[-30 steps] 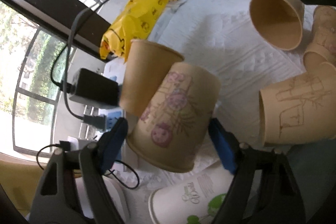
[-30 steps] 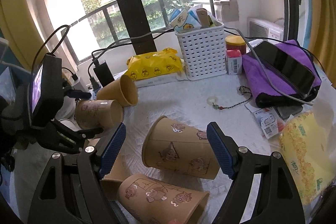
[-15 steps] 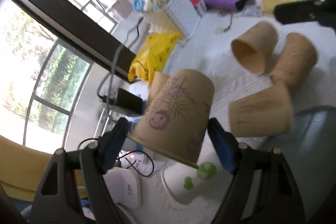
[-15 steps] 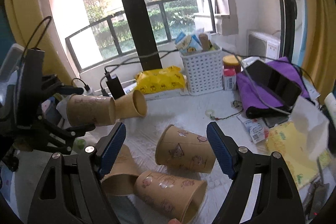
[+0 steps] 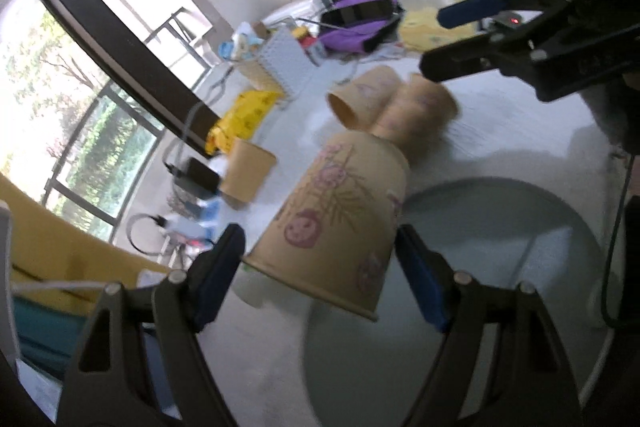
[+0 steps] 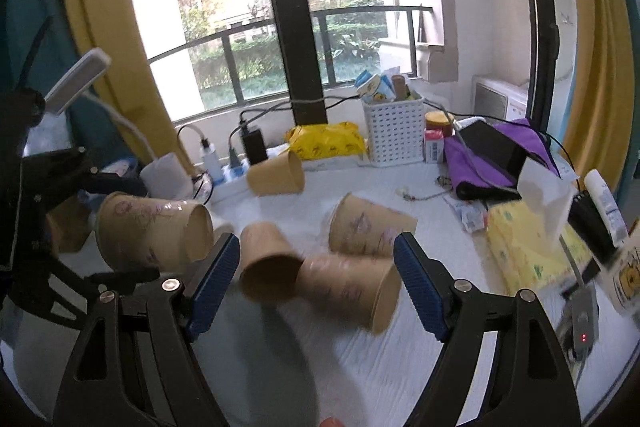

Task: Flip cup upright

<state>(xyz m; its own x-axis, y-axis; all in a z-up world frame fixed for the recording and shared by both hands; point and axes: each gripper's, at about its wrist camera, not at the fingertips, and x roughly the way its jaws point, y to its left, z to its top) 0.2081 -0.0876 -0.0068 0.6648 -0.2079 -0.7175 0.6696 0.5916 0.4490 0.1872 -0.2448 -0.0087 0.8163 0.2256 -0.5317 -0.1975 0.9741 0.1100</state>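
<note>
The left tool (image 5: pixel 320 263) grips a flower-printed cup (image 5: pixel 336 223), lifted off the surface (image 6: pixel 420 347) and tilted. The right tool (image 6: pixel 316 279) hangs wide open above three cups (image 6: pixel 348 287) lying sideways.

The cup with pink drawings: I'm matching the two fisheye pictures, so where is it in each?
Left wrist: the cup with pink drawings sits low centre, between the left tongs.
Right wrist: same cup at left, lying sideways off the table.
Shared landmark: the white basket.
</note>
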